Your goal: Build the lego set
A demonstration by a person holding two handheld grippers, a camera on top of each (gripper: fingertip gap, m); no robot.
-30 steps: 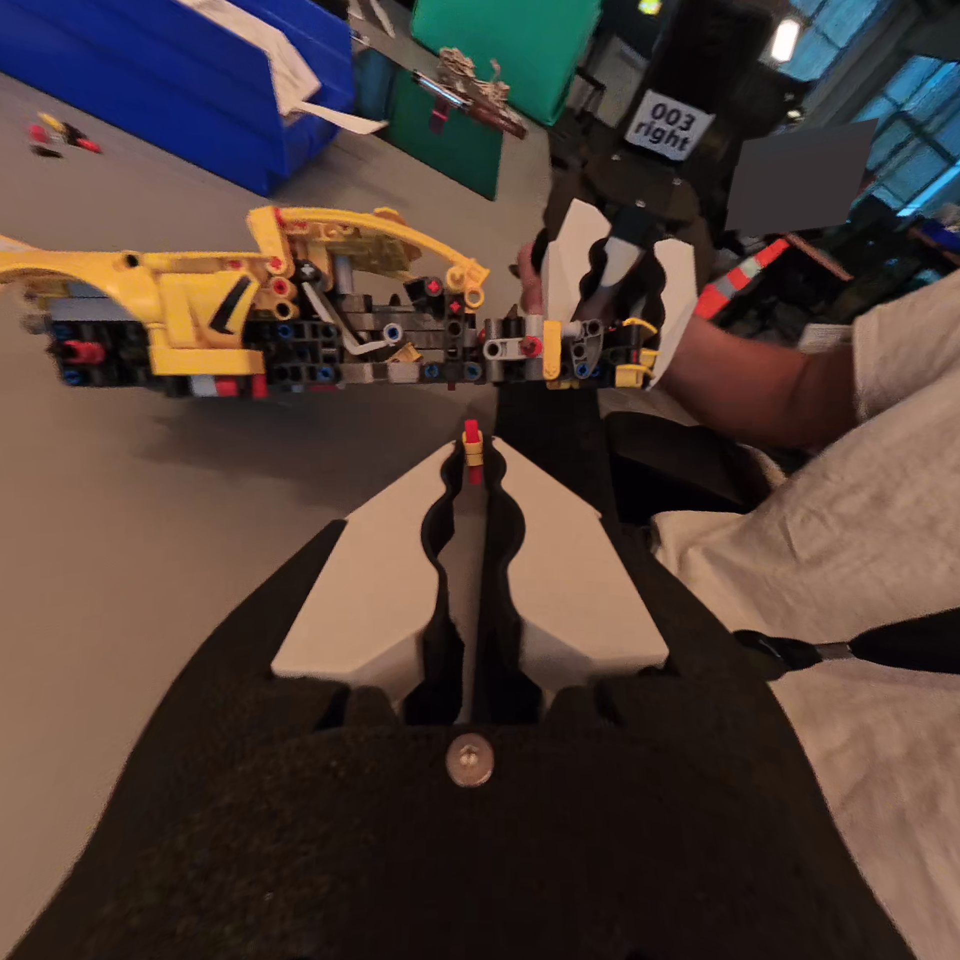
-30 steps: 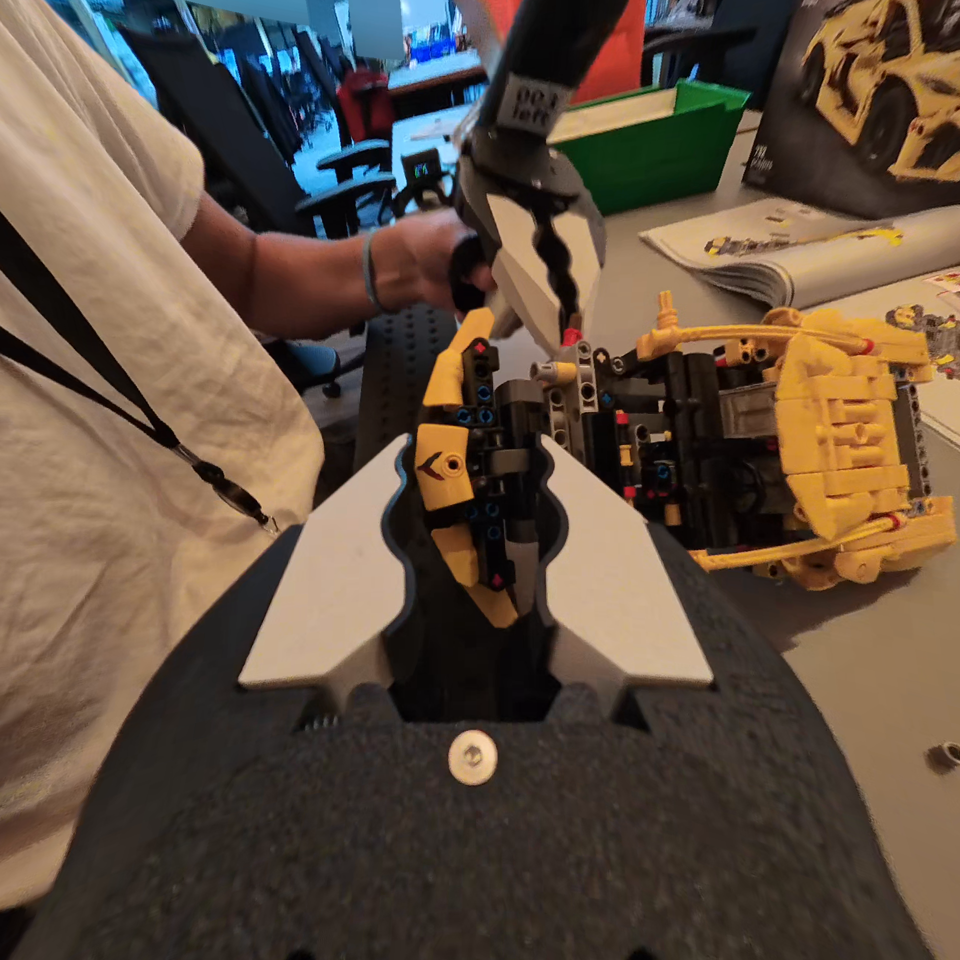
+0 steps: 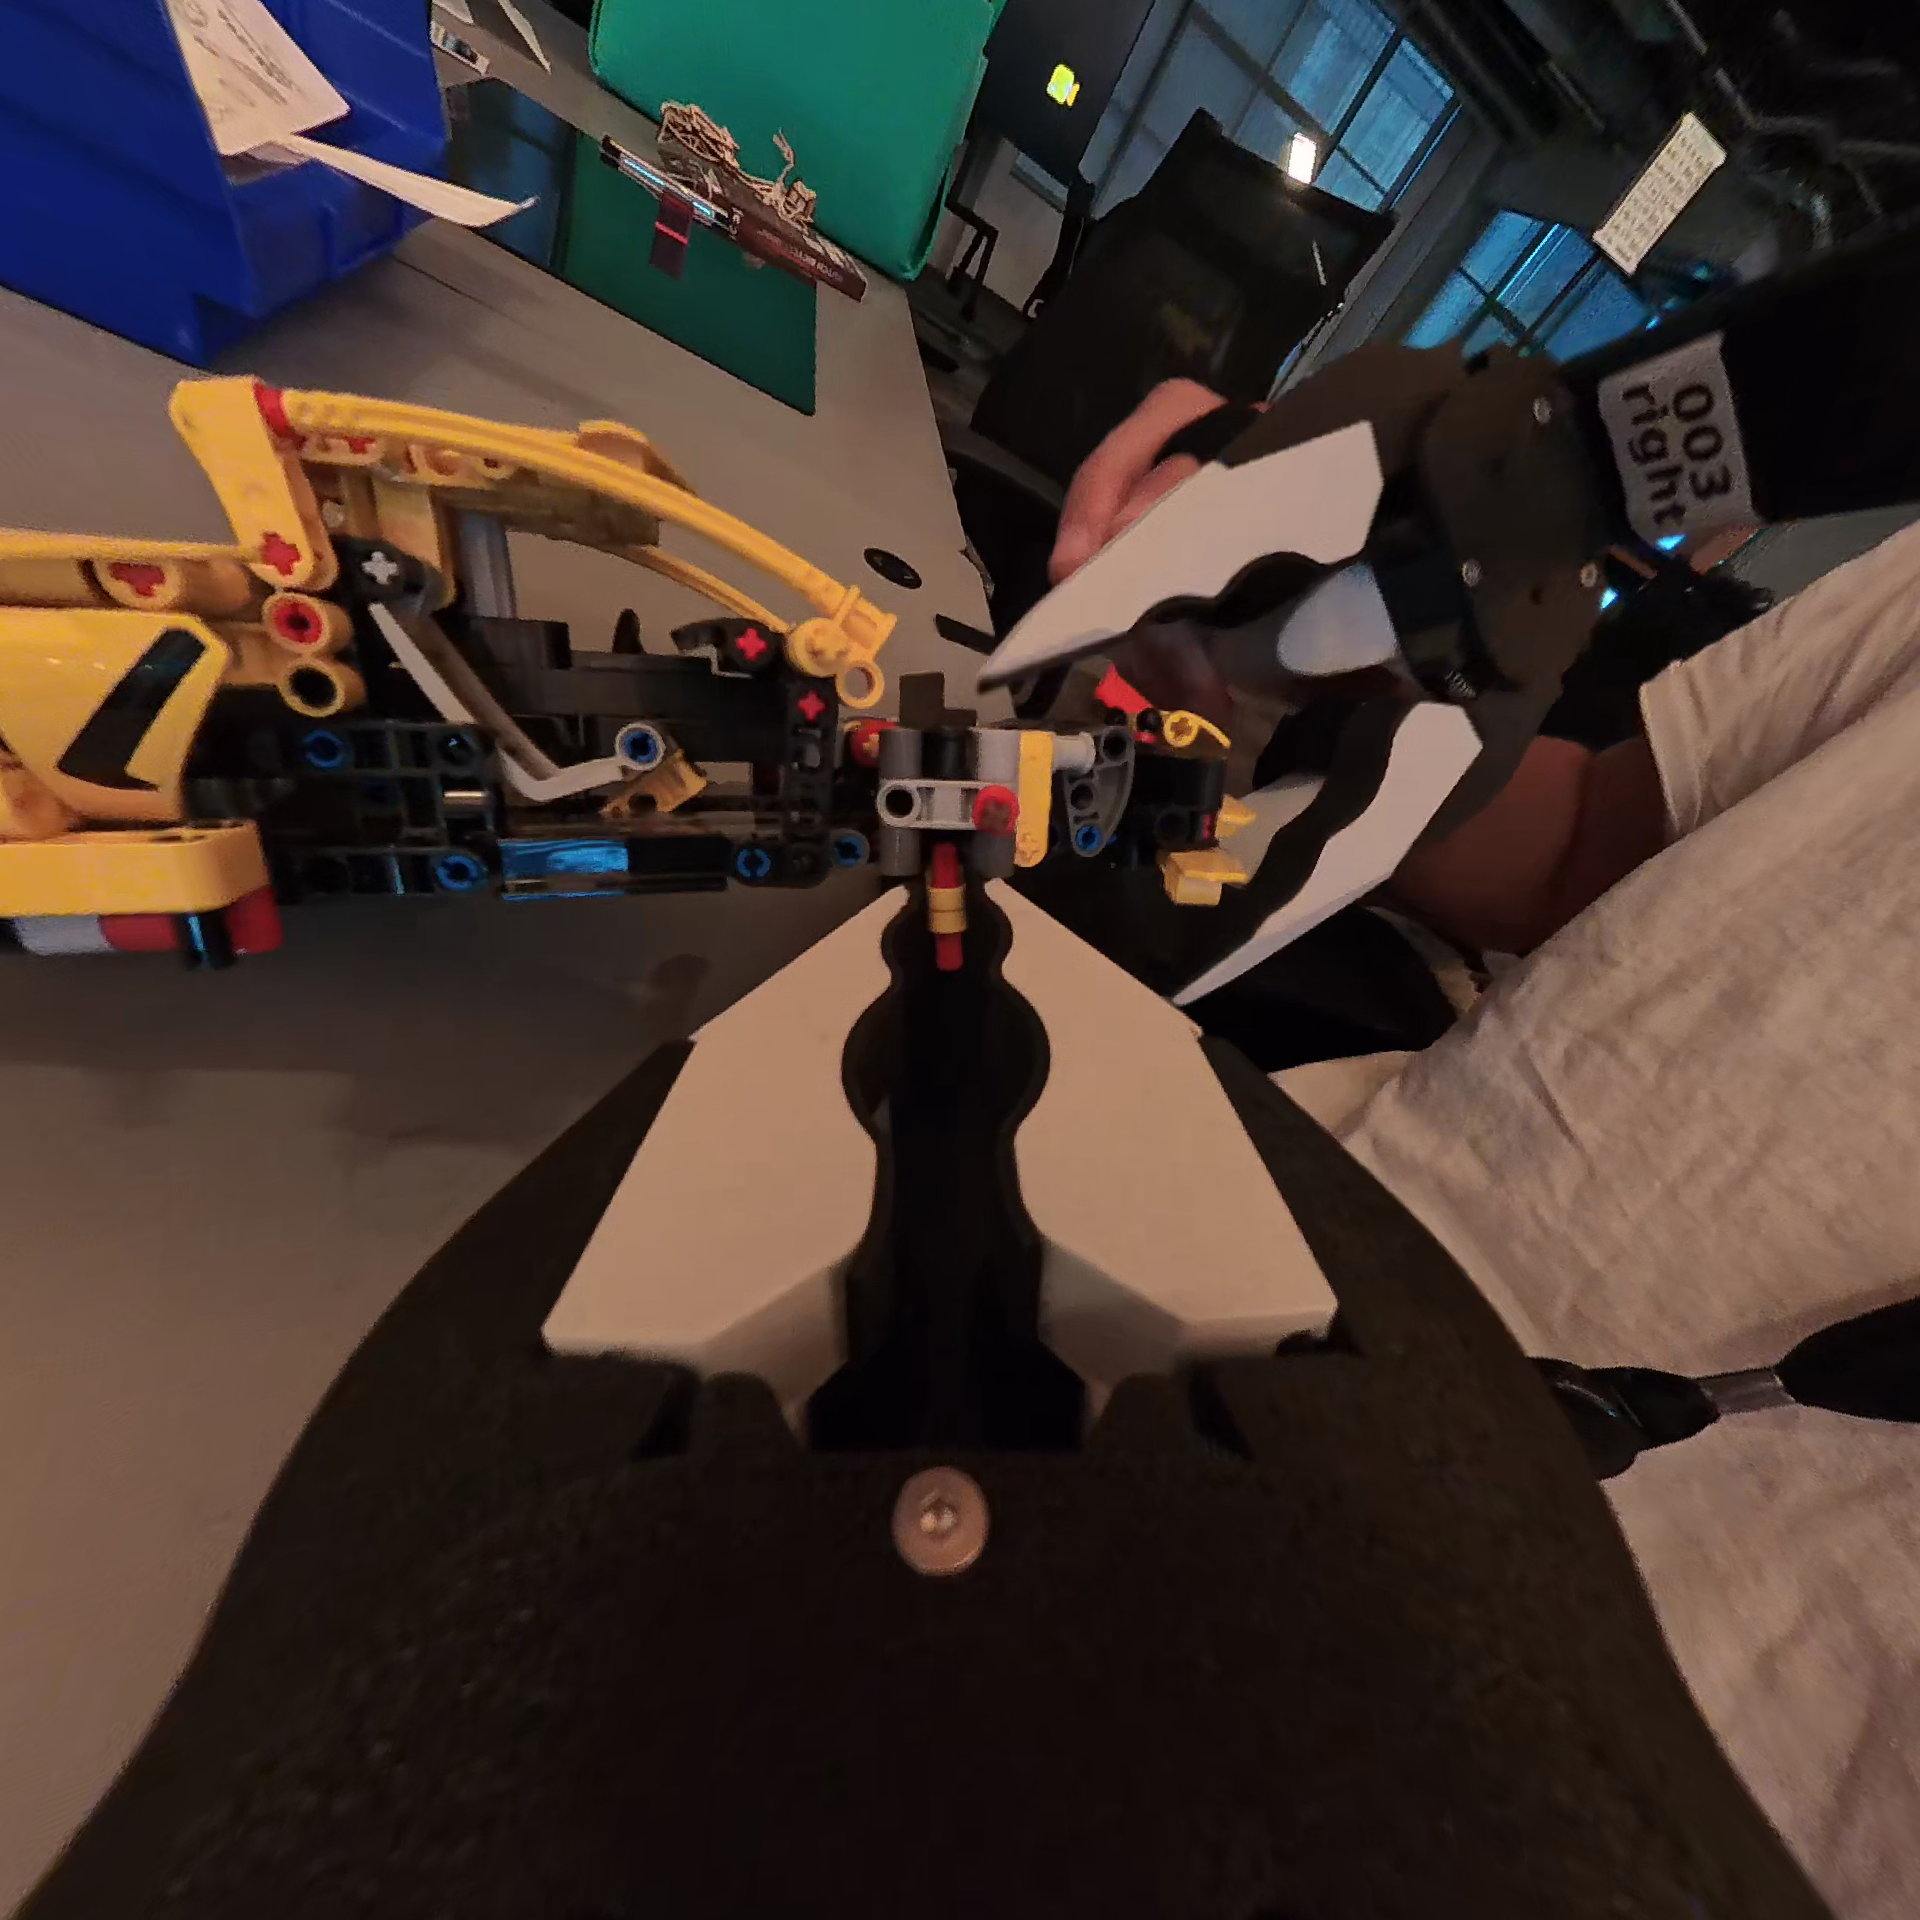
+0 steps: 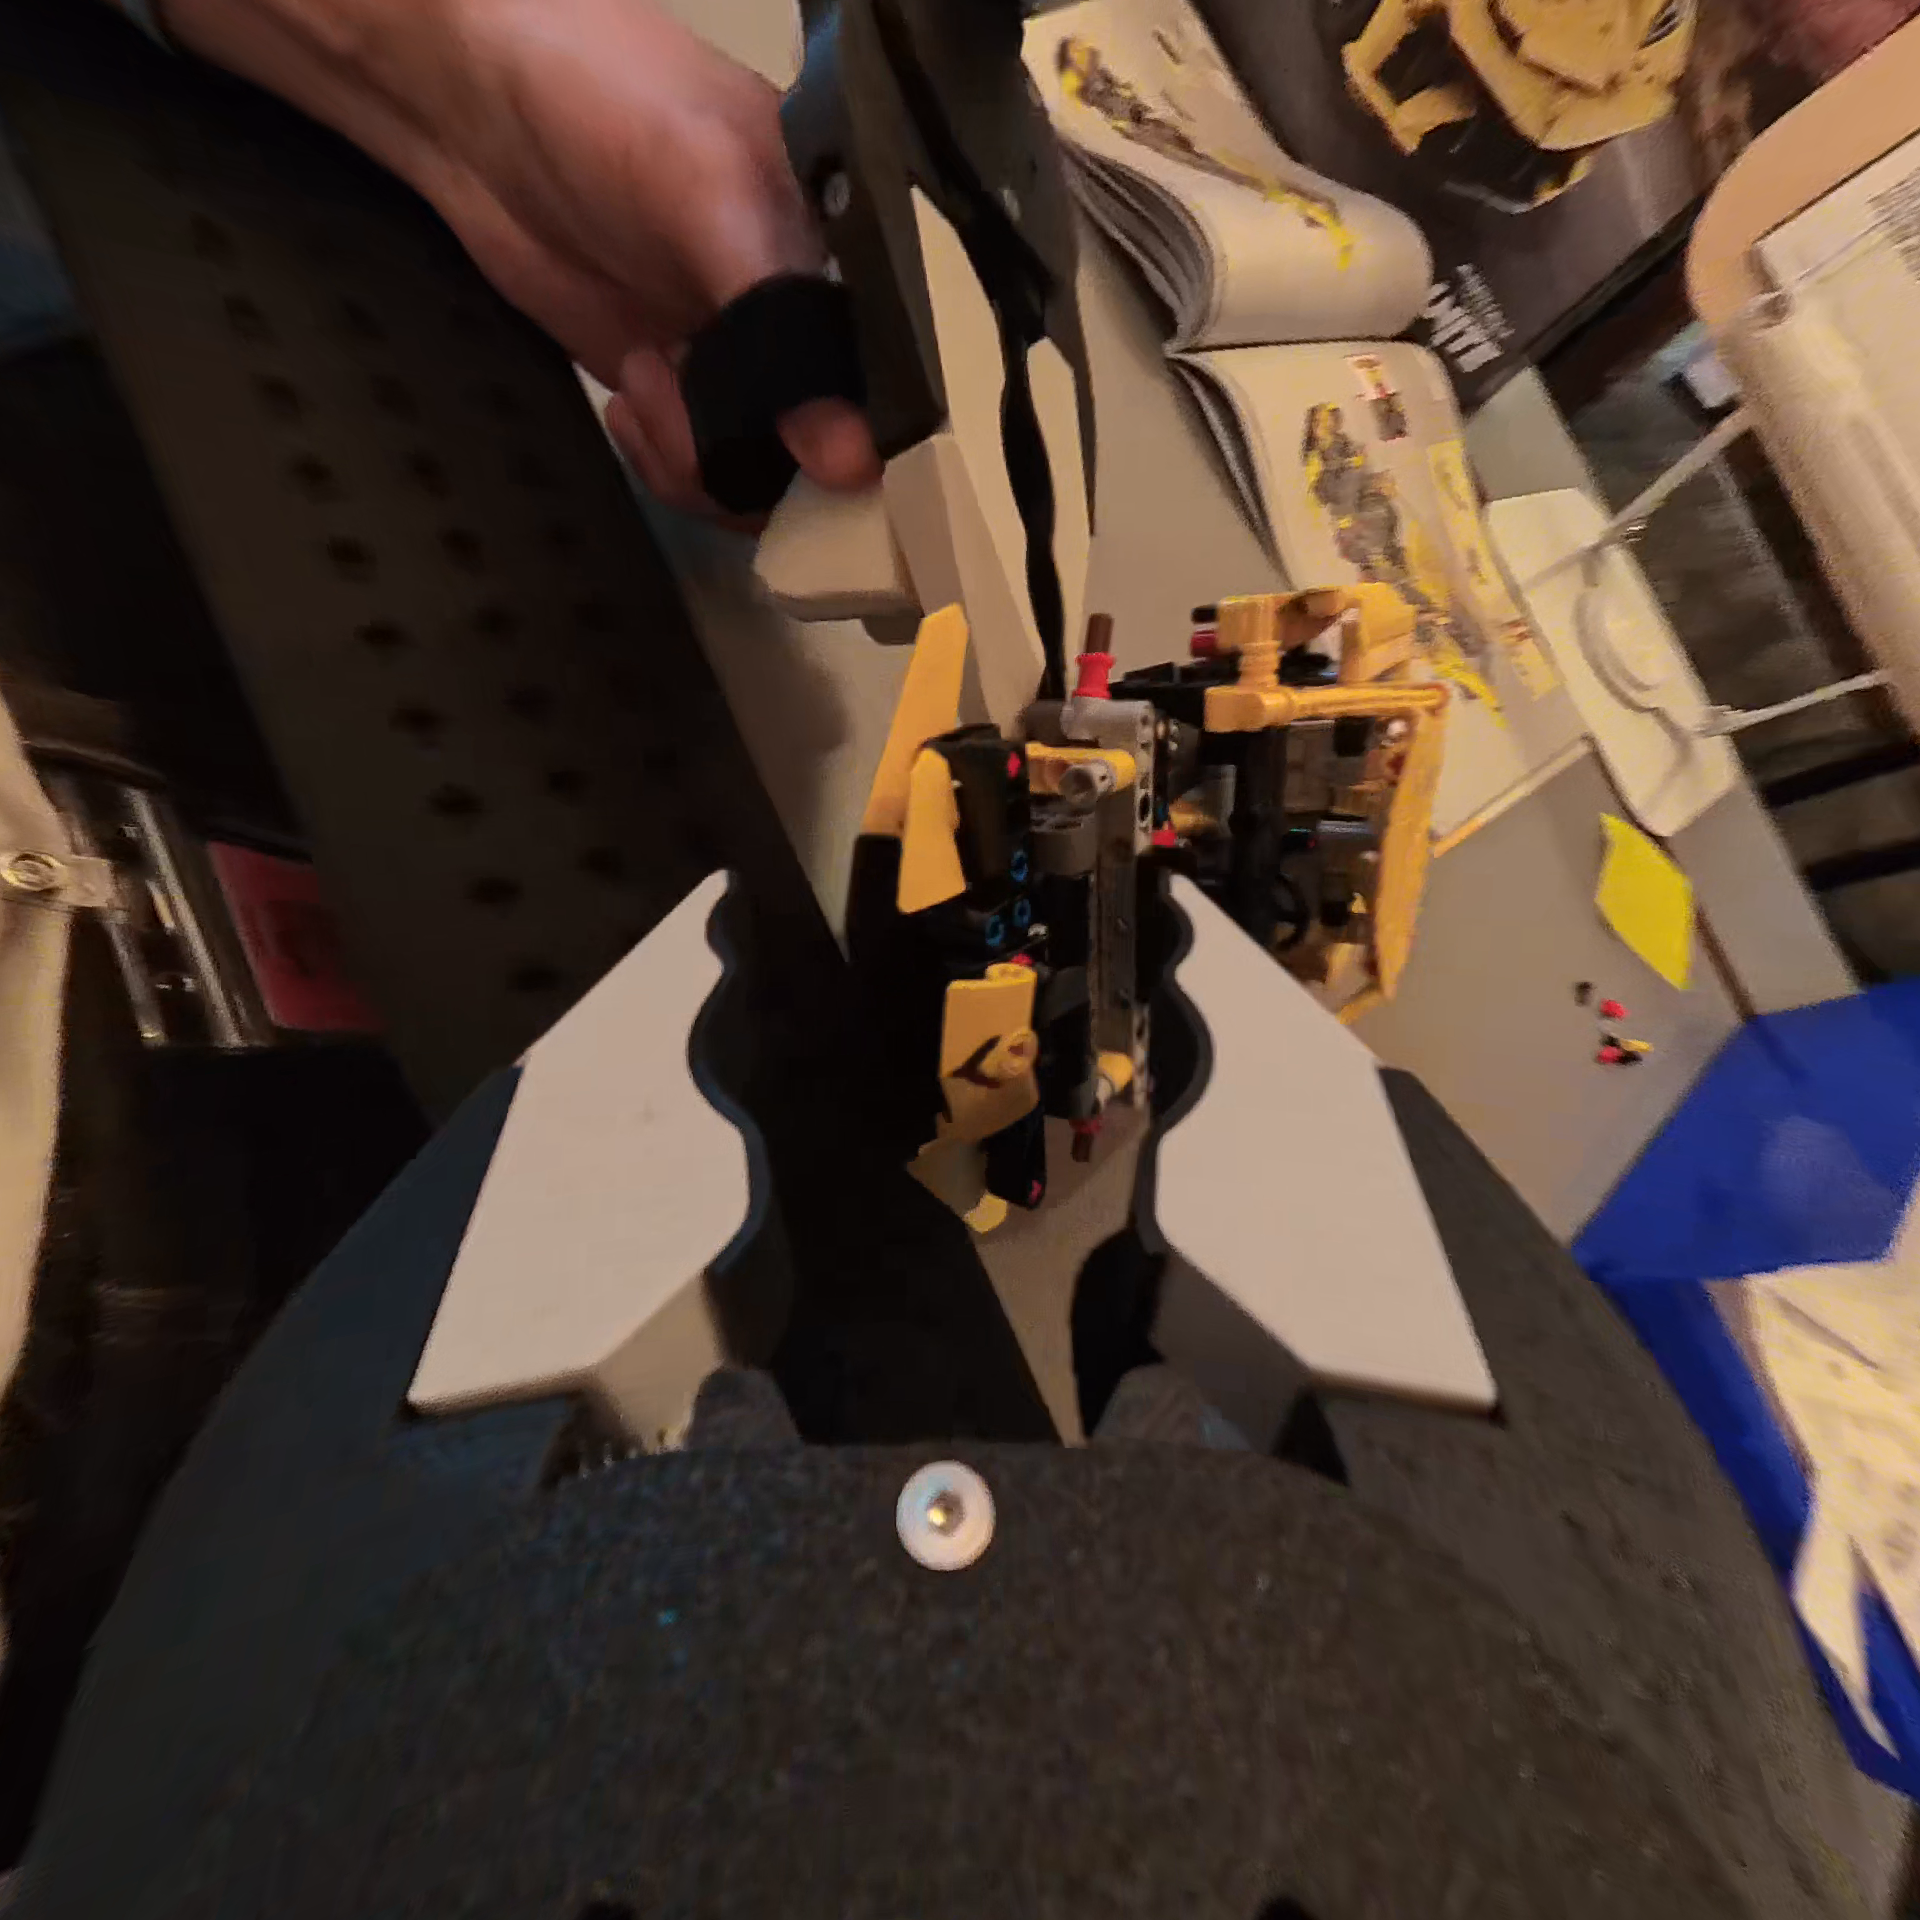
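- Since a second ago, the red and yellow pin has been brought right up to the car, and the right claw has been tipped over and spread wide, so the car's end is no longer pinched.
- In the left wrist view, the left claw (image 3: 943, 914) is seen pressed together at its tips on a small red and yellow lego pin (image 3: 945, 906).
- The top of the pin is touching the underside of a grey block at the near end of the yellow and black lego car (image 3: 436, 727).
- The car is lying long across the grey table (image 3: 312, 1091), with its far end off to the left.
- The right claw (image 3: 1101, 842) is seen at the right of the car with its white fingers (image 3: 1195, 540) spread wide, one above and one below the car's end.
- A blue plastic bin (image 3: 156, 187) and a green box (image 3: 748, 187) are standing at the back of the table.
- In the right wrist view, the right claw (image 4: 951, 914) is spread wide, and the end of the car (image 4: 1039, 894) is sitting in the gap between the fingers; it cannot be told if a finger is touching it.
- The left claw (image 4: 1049, 665) is pointing down from above, held by a hand (image 4: 582, 208), with the pin (image 4: 1091, 670) at its tip by the top of the car.
- An open paper instruction book (image 4: 1382, 488) is lying behind the car.
- A flat yellow piece (image 4: 1647, 899) and a few tiny loose bits (image 4: 1610, 1039) are lying on the table (image 4: 1507, 1039) to the right, near the blue bin (image 4: 1787, 1143).
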